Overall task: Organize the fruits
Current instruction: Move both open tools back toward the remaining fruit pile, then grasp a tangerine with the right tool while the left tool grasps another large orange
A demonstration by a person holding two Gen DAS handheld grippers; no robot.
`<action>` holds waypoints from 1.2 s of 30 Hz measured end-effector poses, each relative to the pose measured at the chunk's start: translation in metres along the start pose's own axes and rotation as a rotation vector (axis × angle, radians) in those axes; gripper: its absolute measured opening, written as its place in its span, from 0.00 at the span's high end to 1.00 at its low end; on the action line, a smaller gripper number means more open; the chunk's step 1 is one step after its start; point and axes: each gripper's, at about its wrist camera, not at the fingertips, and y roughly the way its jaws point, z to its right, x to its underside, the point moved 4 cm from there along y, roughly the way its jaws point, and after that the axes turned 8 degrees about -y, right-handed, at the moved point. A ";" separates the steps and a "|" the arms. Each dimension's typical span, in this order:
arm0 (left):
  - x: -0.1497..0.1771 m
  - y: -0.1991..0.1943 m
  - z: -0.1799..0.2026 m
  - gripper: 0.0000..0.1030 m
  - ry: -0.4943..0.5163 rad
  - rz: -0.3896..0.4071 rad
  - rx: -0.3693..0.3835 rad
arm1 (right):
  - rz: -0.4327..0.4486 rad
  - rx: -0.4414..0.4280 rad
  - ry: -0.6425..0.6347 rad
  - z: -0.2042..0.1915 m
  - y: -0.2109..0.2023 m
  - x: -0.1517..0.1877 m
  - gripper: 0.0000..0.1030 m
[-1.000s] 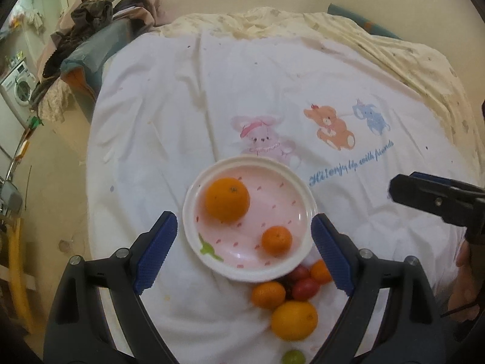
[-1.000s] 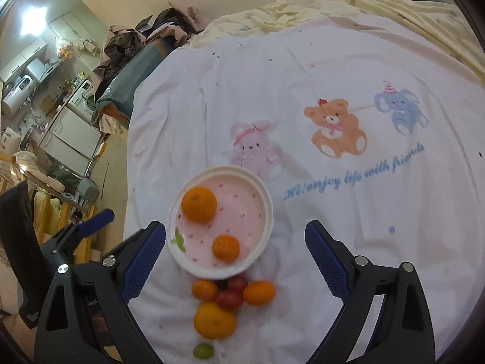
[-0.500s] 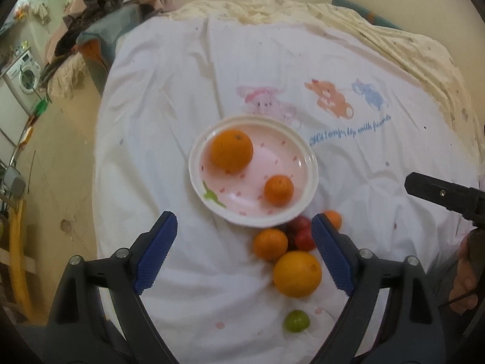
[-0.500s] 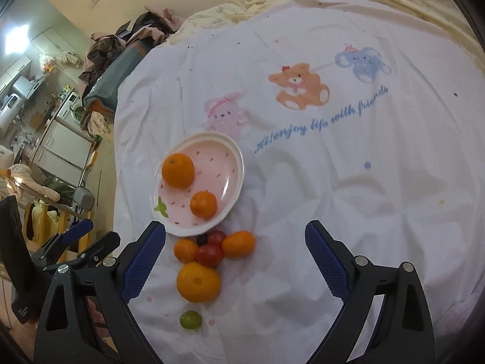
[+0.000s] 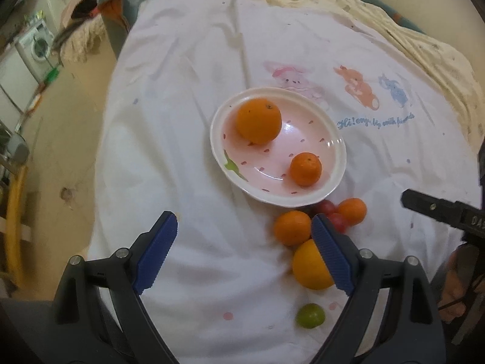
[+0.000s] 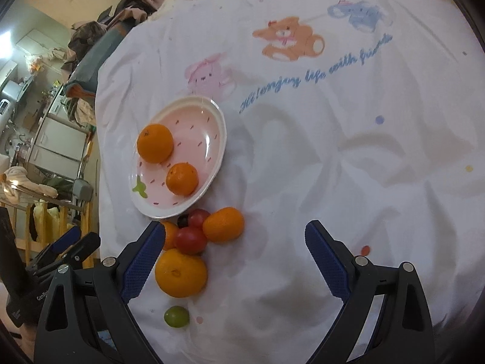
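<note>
A pink plate [image 5: 303,139] [image 6: 194,133] on the white cartoon-print cloth holds a large orange [image 5: 258,120] [image 6: 155,143] and a small orange [image 5: 305,169] [image 6: 182,179]. Just in front of the plate lies a loose pile: a big yellow-orange fruit [image 5: 309,268] [image 6: 181,272], two mandarins [image 5: 292,227] [image 6: 223,224], red tomatoes [image 5: 326,207] [image 6: 190,240] and a green lime [image 5: 310,315] [image 6: 176,317]. My left gripper [image 5: 244,217] hovers open left of the pile, with nothing between its fingers. My right gripper [image 6: 235,226] hangs open right of the pile, also holding nothing.
The cloth [image 6: 333,151] covers a bed with a cream quilt [image 5: 424,48] at the far side. Left of the bed lie bare floor [image 5: 60,157], piled clothes [image 6: 100,30] and a washing machine [image 5: 36,47]. A hand [image 5: 451,291] holds the right tool.
Both grippers have sunk and drawn back toward the near edge, so the plate sits higher in view and the loose pile now lies level with the fingers. No fruit has moved.
</note>
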 end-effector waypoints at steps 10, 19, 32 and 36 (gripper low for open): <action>0.003 0.009 0.003 0.15 -0.041 -0.040 0.026 | -0.135 -0.090 0.097 0.005 0.042 0.003 0.27; 0.002 0.010 0.010 0.15 -0.028 -0.040 0.042 | -0.186 -0.119 0.228 0.019 0.075 0.003 0.43; 0.005 0.008 0.012 0.15 -0.018 -0.019 0.038 | -0.079 -0.127 0.196 0.020 0.042 -0.005 0.60; 0.010 0.007 0.017 0.15 -0.003 -0.026 0.027 | -0.013 -0.126 0.193 0.023 0.021 -0.008 0.60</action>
